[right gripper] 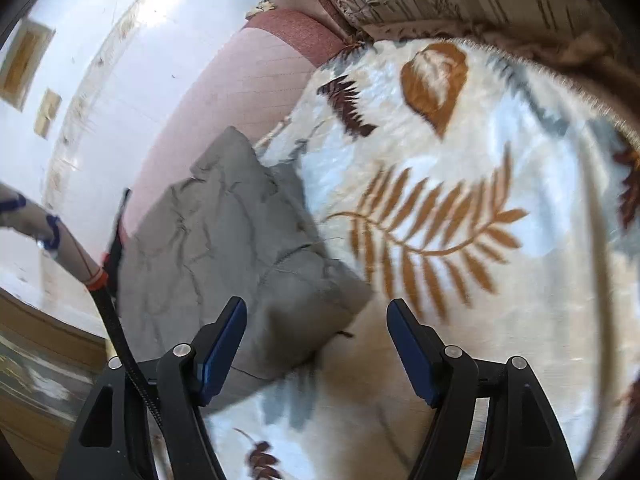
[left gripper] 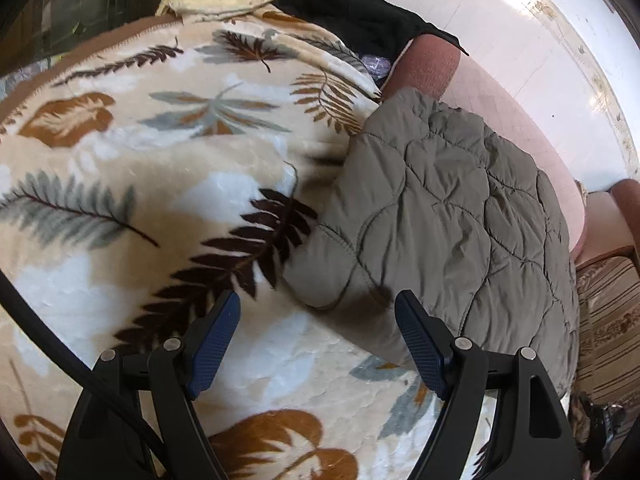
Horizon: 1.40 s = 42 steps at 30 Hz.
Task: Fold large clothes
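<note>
We have both tools hanging empty over the bed: the left gripper (left gripper: 318, 320) has its jaws spread wide with nothing between them, and the right gripper (right gripper: 316, 326) likewise stands wide open, holding nothing. Below them the grey quilted jacket (left gripper: 448, 216) lies in a compact bundle on the leaf-patterned blanket (left gripper: 160, 152), close to the bed's edge that runs along the pink tiled floor (left gripper: 516, 112); in the right wrist view the same jacket (right gripper: 224, 240) sits just ahead of the left finger. It looks to us padded and puffy, so probably light, soft and springy, with a smooth shell that may slip between the pads and layers that may spring apart. We would judge the stitched hem at the near corner the best hold, taking a full bite through the thickness. Dark and red clothes (left gripper: 352, 4) are heaped at the far end.
</note>
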Each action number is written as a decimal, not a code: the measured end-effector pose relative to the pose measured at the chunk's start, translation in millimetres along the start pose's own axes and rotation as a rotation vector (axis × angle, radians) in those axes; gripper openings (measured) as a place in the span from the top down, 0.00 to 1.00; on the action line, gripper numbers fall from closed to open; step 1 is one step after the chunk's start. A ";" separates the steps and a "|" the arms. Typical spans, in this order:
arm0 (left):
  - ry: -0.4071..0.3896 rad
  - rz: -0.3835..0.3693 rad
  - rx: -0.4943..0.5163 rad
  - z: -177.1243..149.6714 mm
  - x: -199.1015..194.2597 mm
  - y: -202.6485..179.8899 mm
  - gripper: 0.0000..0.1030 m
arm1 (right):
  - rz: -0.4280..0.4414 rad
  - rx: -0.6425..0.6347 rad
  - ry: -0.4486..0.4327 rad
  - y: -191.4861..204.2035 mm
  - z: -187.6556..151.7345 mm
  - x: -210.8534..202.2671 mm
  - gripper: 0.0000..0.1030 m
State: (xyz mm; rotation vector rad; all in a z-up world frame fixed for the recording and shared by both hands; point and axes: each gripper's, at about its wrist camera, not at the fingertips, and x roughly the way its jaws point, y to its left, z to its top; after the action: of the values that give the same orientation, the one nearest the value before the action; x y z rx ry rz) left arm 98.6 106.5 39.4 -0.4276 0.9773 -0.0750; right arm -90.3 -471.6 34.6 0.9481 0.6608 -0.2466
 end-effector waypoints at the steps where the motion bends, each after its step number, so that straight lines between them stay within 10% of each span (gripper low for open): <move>1: 0.007 -0.014 -0.007 -0.8 3.2 -0.3 0.24 | 0.006 0.000 0.005 2.1 -2.5 3.6 0.24; 18: 0.030 -0.204 -0.162 19.1 60.1 15.1 0.14 | 0.091 0.144 0.042 0.4 -1.5 87.8 0.07; 26: -0.166 -0.006 0.167 12.6 31.6 -41.8 0.63 | 0.006 -0.126 -0.037 43.2 -2.7 71.7 0.56; 42: -0.340 0.079 0.355 -23.0 -50.9 -74.3 0.68 | -0.094 -0.468 -0.204 95.4 -25.8 0.3 0.65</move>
State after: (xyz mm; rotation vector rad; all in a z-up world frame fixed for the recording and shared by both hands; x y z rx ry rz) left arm 60.7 44.1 96.9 -0.0697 0.6267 -0.0989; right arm -55.8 -395.9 87.8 0.4377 0.5423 -0.2534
